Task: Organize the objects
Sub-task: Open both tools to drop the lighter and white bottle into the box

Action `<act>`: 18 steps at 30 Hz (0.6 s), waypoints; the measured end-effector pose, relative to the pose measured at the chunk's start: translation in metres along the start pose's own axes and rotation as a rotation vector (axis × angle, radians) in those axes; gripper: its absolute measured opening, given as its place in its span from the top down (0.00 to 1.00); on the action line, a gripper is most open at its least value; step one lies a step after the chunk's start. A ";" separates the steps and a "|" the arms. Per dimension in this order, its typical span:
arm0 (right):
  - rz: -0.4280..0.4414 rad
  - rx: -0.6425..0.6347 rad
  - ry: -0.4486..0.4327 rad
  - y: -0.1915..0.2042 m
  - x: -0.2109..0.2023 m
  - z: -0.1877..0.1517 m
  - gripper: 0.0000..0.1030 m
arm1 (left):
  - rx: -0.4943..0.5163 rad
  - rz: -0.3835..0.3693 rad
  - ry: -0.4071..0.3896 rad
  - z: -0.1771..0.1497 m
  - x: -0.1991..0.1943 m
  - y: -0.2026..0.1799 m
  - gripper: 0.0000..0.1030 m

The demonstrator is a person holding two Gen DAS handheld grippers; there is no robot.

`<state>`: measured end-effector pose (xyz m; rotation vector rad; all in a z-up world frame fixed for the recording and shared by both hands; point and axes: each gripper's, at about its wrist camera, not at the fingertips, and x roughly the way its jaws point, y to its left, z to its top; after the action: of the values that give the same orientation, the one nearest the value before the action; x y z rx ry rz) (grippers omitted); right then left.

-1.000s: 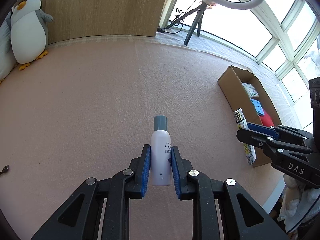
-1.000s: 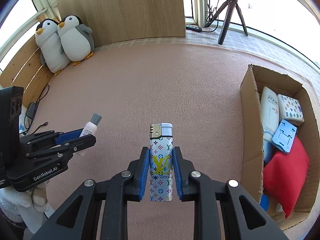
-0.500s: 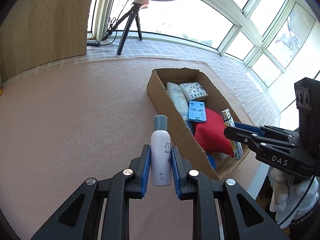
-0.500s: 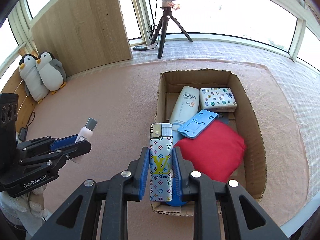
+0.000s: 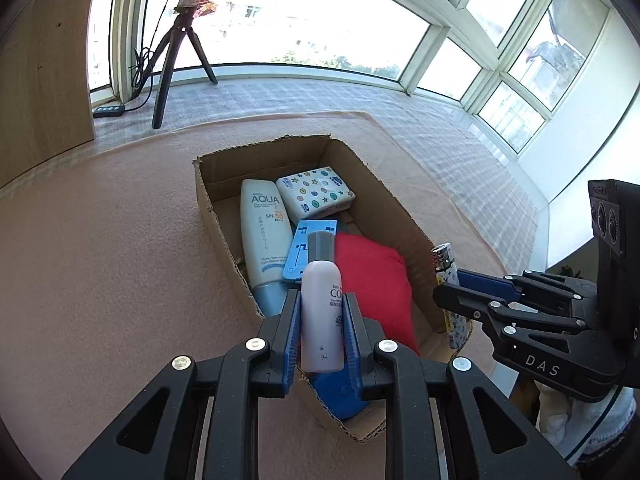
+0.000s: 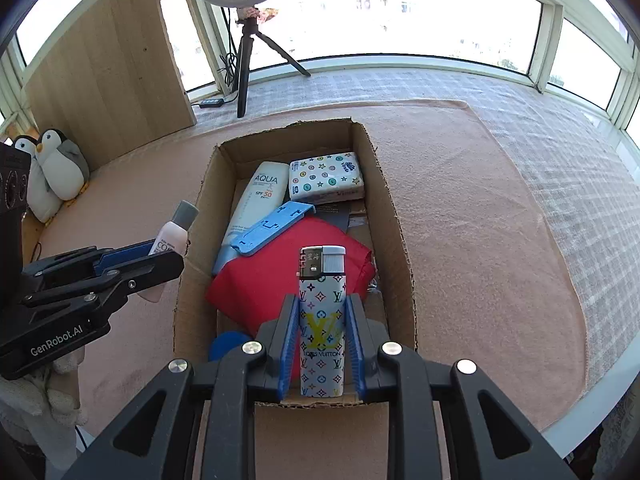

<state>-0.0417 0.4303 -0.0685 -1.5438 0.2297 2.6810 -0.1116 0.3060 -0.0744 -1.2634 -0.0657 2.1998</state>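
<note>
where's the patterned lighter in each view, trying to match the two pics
Left wrist view: the lighter is at the right, beyond the box's right wall, clamped in the right gripper; only its metal top and some of its body show.
Right wrist view: the lighter stands bottom centre, upright between the blue pads, over the box's near end.
Shared landmark: the red cushion in the cardboard box.

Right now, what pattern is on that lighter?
The lighter is white with multicoloured monogram motifs and a yellow logo, clearest in the right wrist view.
</note>
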 end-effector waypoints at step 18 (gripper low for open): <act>0.007 0.000 -0.007 -0.007 -0.002 0.004 0.68 | 0.012 0.039 -0.001 0.000 -0.001 0.003 0.74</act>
<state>-0.0434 0.4382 -0.0656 -1.5366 0.2355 2.6911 -0.1122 0.3029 -0.0746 -1.2675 -0.0277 2.2306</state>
